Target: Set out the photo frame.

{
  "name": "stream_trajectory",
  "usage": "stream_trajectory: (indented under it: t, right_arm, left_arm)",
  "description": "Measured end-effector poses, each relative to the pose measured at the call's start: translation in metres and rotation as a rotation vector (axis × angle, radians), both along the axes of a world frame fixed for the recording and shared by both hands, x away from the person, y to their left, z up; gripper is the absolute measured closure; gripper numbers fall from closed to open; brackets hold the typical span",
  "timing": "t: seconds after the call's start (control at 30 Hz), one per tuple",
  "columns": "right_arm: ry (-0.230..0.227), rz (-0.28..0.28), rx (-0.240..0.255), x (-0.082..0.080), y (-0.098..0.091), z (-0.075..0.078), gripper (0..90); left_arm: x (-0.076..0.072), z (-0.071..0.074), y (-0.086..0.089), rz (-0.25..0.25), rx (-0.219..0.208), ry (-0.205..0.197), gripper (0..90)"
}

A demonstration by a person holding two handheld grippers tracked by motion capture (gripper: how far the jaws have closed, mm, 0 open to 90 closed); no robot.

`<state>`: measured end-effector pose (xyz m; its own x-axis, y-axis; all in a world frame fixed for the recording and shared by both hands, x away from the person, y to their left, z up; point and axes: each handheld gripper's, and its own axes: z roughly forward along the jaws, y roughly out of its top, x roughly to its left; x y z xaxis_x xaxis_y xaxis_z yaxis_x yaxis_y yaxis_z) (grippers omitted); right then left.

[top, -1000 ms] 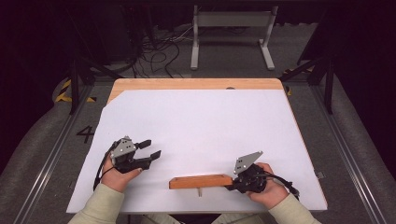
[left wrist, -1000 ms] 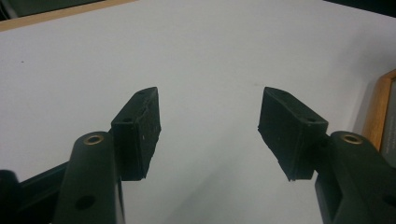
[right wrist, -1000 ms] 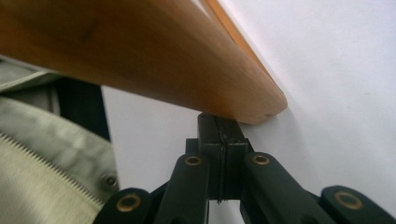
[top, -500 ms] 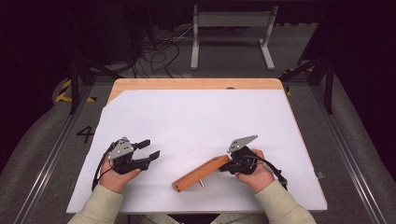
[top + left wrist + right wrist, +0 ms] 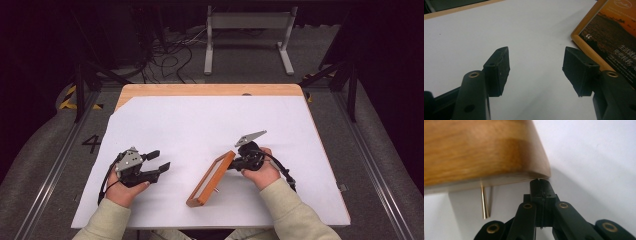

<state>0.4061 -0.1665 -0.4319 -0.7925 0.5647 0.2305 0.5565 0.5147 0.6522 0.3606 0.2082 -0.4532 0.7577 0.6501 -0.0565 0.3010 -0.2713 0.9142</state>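
Left tongs (image 5: 159, 161) rest on the white table (image 5: 200, 120), jaws apart, nothing between them. Wooden picture frame (image 5: 210, 179) just right of them at table's front middle, tilted up on edge, a thin brass pin (image 5: 484, 202) poking from its back. Right tongs (image 5: 234, 163) clamped together at frame's far end.

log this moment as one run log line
left gripper: open, nothing between jaws, on paper | right gripper: shut at frame corner, frame tilted up on edge | brass pin: sticks out of frame back
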Motion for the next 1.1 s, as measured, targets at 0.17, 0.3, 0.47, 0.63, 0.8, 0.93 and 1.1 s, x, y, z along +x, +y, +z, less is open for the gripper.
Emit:
stream_trajectory:
  t: [0.17, 0.3, 0.47, 0.63, 0.8, 0.93, 1.1]
  right_arm:
    - [-0.004, 0.004, -0.004, 0.014, 0.013, 0.002, 90.0]
    - [-0.006, 0.014, -0.010, 0.024, 0.027, 0.004, 90.0]
    - [-0.013, 0.035, -0.002, 0.030, 0.037, 0.005, 90.0]
    - [-0.024, 0.072, -0.013, 0.037, 0.054, 0.006, 90.0]
    - [-0.019, 0.108, 0.004, 0.043, 0.070, 0.007, 90.0]
    - [-0.025, 0.124, 0.004, 0.044, 0.076, 0.005, 90.0]
    - [-0.039, 0.096, -0.020, 0.042, 0.071, 0.008, 90.0]
  left_arm:
    - [-0.001, 0.000, 0.002, 0.010, 0.003, -0.006, 37.1]
    - [-0.001, 0.001, 0.006, 0.018, 0.008, -0.005, 36.3]
    - [-0.003, 0.001, 0.007, 0.024, 0.005, 0.001, 36.3]
    - [-0.005, 0.001, 0.010, 0.033, 0.010, 0.001, 36.5]
    - [-0.005, 0.001, 0.013, 0.038, 0.015, -0.004, 36.5]
    - [-0.005, 0.001, 0.012, 0.039, 0.011, -0.001, 36.2]
    - [-0.004, 0.001, 0.013, 0.050, 0.010, 0.017, 34.3]
